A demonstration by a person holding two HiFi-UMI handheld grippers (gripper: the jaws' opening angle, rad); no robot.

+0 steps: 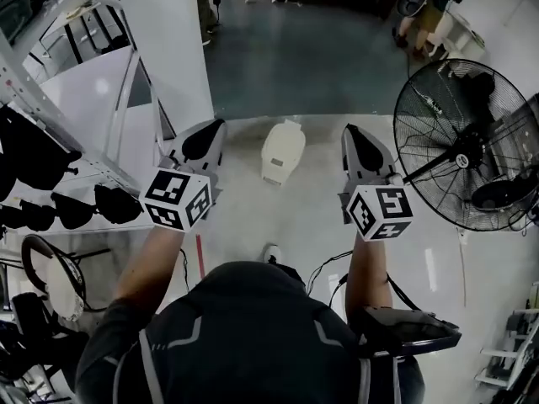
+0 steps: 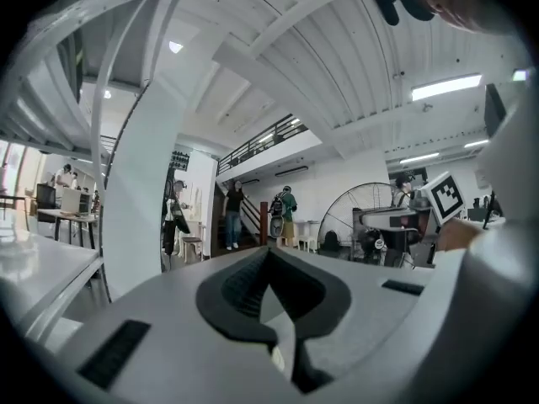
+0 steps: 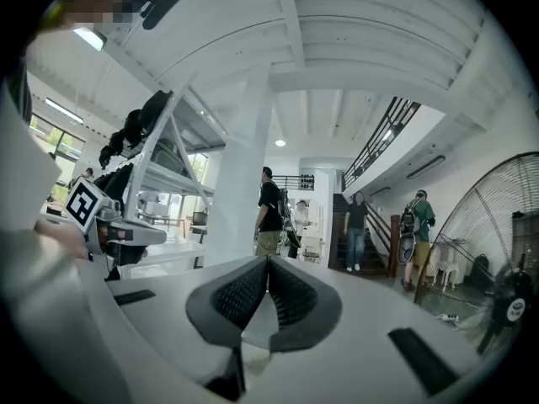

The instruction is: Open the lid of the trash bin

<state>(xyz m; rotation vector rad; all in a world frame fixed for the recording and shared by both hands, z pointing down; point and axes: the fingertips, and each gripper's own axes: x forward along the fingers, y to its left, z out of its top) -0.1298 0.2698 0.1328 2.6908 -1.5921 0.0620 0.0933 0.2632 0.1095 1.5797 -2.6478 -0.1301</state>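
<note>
White trash bin (image 1: 282, 151): it stands on the pale floor (image 1: 295, 217) ahead of me with its lid down, as far as I can tell. It sits between my two grippers and a little beyond their tips, touched by neither. Left gripper (image 1: 210, 133): jaws pressed together, nothing between them. Right gripper (image 1: 354, 137): jaws likewise meeting at the tips, empty. Large standing fan (image 1: 467, 141): right of the right gripper. White pillar (image 1: 164, 40): beyond the left gripper.
</note>
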